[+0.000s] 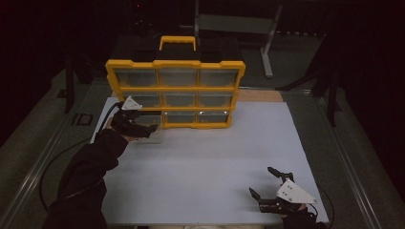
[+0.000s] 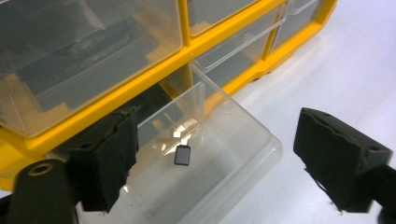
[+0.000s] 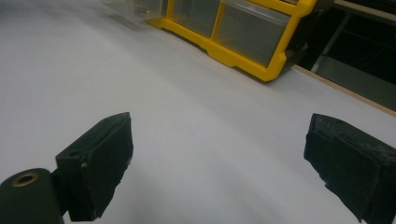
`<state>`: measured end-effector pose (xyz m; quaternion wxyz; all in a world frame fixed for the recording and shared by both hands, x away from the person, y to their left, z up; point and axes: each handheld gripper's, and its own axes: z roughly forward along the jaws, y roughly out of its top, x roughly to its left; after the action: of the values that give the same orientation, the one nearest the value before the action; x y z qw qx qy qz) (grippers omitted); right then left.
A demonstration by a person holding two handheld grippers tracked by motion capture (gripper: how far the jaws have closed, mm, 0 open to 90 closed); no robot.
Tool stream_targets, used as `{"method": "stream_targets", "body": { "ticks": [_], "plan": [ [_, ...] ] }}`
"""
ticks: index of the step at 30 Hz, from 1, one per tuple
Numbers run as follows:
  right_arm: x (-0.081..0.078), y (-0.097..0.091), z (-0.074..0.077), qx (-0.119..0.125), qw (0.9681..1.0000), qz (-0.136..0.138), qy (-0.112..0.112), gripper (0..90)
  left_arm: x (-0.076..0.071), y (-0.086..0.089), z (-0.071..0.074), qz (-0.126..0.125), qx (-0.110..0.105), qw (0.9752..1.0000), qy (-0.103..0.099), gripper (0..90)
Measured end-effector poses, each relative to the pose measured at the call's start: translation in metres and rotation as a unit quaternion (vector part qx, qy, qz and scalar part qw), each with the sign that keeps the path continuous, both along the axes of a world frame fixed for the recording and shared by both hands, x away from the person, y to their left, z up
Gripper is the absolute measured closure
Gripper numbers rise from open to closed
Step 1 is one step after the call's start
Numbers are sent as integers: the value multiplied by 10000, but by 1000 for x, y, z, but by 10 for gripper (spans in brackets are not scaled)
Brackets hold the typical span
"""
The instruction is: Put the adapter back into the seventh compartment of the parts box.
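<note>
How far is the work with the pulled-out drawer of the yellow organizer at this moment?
Done, it seems: the clear drawer at the bottom left of the yellow organizer is pulled out, and a small dark part lies inside it. In hand: the left hand-held gripper hangs over the drawer, jaws wide apart and holding nothing. The right hand-held gripper waits open near the table's front edge. Left, probably: pushing the drawer back in.

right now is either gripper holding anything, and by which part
Nothing is held. The left gripper stands open over the pulled-out clear drawer; the right gripper is open above the table.

text: none legible | labels: none | brands: none | numbers: none | signs: none
</note>
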<state>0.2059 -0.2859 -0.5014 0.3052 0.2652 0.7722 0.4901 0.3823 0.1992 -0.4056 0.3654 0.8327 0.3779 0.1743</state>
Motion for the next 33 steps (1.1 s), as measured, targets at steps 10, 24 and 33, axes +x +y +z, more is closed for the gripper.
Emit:
{"method": "stream_targets", "body": {
  "ticks": [10,24,33],
  "plan": [
    [0,0,0,8,10000,-9,10,82,-19,-2,4,-98,-16,9998,-199,0],
    [-1,1,0,21,10000,-8,16,82,-40,-6,7,-207,-165,9989,-394,0],
    [-1,1,0,9,10000,-15,14,82,-57,-4,0,-289,-254,9984,-407,0]
  ]
}}
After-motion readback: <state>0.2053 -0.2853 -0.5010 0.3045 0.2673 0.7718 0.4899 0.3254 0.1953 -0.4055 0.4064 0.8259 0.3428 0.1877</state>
